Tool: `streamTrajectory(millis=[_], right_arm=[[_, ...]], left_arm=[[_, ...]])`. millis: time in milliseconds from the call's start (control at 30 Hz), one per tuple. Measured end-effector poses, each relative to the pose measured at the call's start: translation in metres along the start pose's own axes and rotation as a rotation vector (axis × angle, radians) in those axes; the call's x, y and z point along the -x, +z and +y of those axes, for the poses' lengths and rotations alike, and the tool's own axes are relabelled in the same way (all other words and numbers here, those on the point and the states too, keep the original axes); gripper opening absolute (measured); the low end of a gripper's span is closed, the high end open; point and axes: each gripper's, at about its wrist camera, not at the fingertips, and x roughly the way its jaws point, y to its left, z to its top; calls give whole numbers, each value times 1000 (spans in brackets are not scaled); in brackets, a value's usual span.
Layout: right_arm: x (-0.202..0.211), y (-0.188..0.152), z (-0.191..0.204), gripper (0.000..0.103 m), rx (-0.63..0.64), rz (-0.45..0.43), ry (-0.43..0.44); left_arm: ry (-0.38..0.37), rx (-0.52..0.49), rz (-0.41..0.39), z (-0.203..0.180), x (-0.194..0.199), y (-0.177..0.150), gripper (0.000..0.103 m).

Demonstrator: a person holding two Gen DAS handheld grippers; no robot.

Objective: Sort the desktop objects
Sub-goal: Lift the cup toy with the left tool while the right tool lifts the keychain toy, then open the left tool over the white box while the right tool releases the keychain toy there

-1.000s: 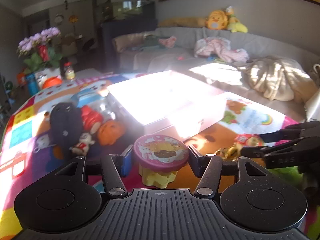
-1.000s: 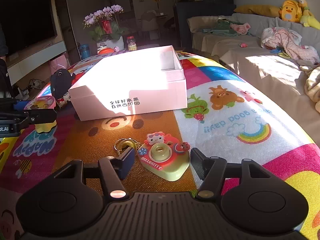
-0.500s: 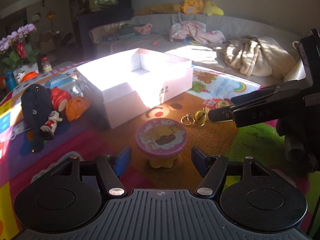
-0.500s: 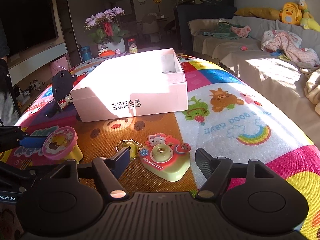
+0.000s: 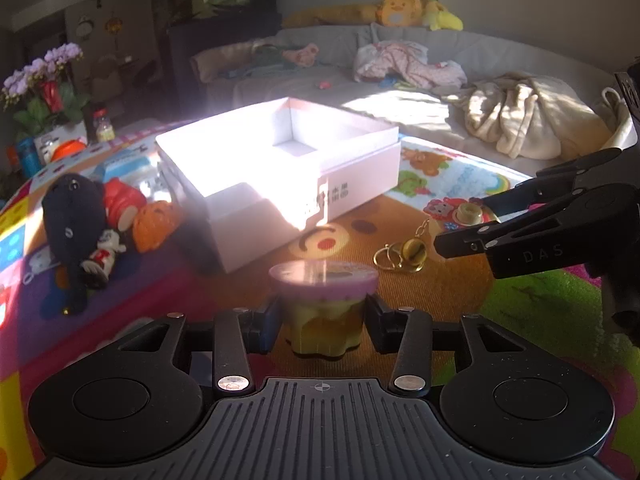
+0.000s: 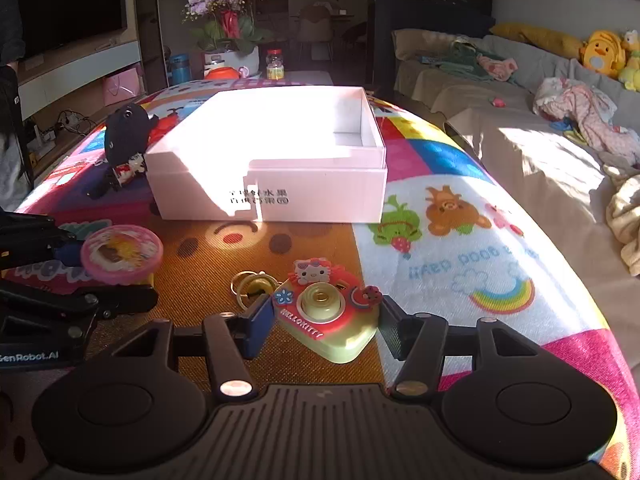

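A toy cup [image 5: 324, 276] with a pink lid and yellow body stands on the colourful mat between the pads of my left gripper [image 5: 322, 324]. The jaws are closing and the pads touch its yellow sides. In the right wrist view the same cup [image 6: 120, 254] sits at the left inside the left gripper [image 6: 116, 276]. A red and green toy camera [image 6: 324, 312] lies flat between the pads of my right gripper [image 6: 326, 320], which is closing with the pads against its edges. The left wrist view shows the camera [image 5: 460, 212] and the right gripper [image 5: 460, 224] at the right.
An open white box [image 5: 360, 176] stands mid-table just beyond both toys. A gold keyring [image 6: 252, 286] lies beside the camera. A dark plush [image 5: 72, 216], a red toy [image 5: 122, 200] and an orange toy [image 5: 154, 224] crowd the box's left side. A sofa runs behind.
The left gripper has sunk lower around the cup and its jaws have narrowed onto the yellow body. The right gripper's jaws widened, then narrowed onto the camera, which has not moved.
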Motion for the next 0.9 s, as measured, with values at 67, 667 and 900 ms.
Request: streamTrajectory(millis=[67,667,900], right_arm=[[22,16,0,57,24,-51,14],[-31,189,-11,57,-94,-161,48],[-47,187,13,55,-41,-121,63]], left_arm=[[10,-30,-63,2,15,17,48],[151,71,-197,65,-44,110,78],[232,120,-93,88,-20,56,84]])
